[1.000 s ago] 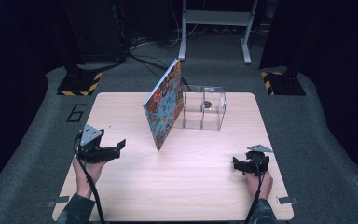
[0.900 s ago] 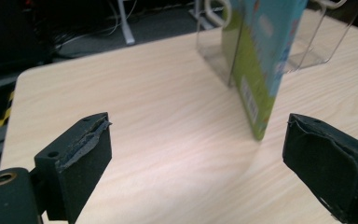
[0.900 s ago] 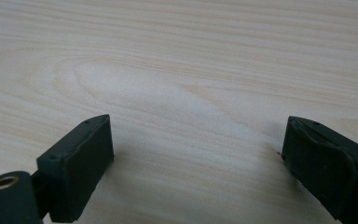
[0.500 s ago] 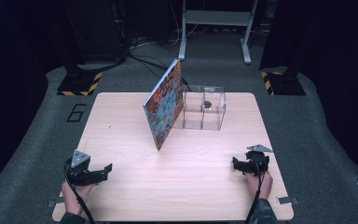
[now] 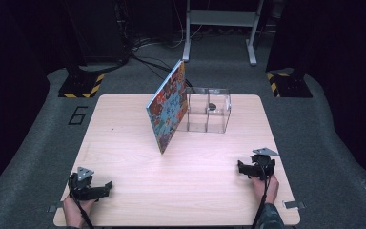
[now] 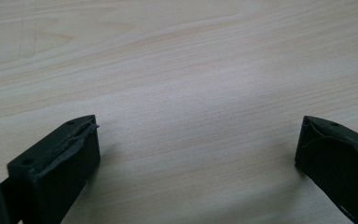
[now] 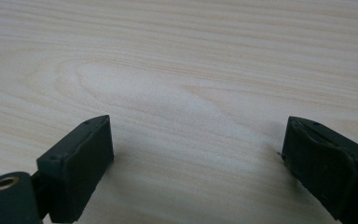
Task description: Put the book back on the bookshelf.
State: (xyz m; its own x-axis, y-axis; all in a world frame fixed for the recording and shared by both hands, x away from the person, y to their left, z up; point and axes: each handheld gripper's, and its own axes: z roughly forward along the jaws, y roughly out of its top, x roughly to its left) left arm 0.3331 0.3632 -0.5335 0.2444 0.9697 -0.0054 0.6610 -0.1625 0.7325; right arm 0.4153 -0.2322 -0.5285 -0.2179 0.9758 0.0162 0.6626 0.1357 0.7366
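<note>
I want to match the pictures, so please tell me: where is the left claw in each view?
High view: left claw at the bottom left, by the table edge.
Left gripper view: its jaws rise from both bottom corners; they have just been opening, nothing between them.
Right gripper view: the right claw stands over the wood.
Shared landmark: the pale wood table.

Matt pale wood-grain table [image 5: 195, 186], clear glossy plastic box [image 5: 208, 116], glossy printed book cover [image 5: 167, 107]

Dark lab: floor cables [image 5: 143, 50], hazard-striped stands [image 5: 78, 88]
</note>
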